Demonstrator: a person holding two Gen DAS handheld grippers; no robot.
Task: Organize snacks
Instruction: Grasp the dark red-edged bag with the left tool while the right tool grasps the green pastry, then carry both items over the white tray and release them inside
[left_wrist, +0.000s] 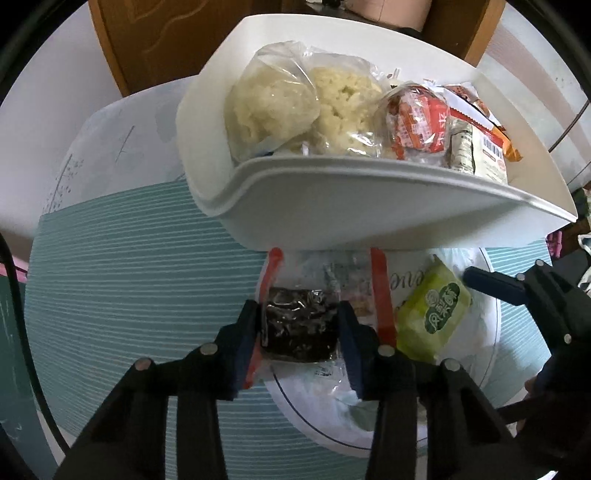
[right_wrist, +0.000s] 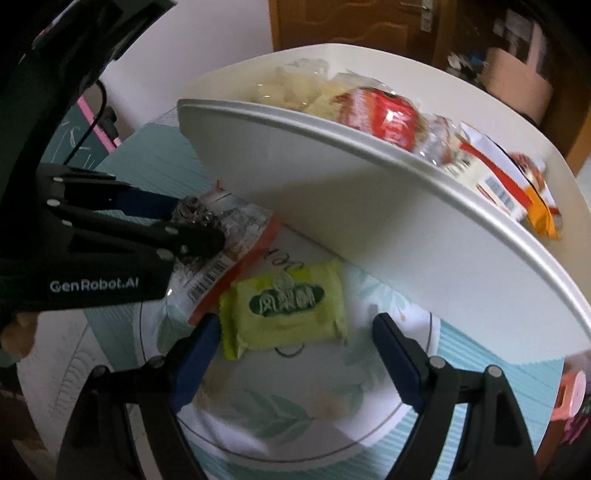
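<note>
White bin (left_wrist: 369, 206) holds bagged snacks; left tongs (left_wrist: 301, 328) clamp dark packet (left_wrist: 299, 325), right tongs (right_wrist: 295, 332) apparently released.

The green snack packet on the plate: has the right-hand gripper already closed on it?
No. In the right wrist view the right gripper stands open around the green packet, with a clear gap at its far finger.

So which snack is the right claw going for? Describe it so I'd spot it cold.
Find the big white bin of snacks; a round plate lies before it. On the plate, between the open right claw fingers, lies a lime-green packet, the only green, opaque one, unlike the clear red-edged packet beside it.
</note>
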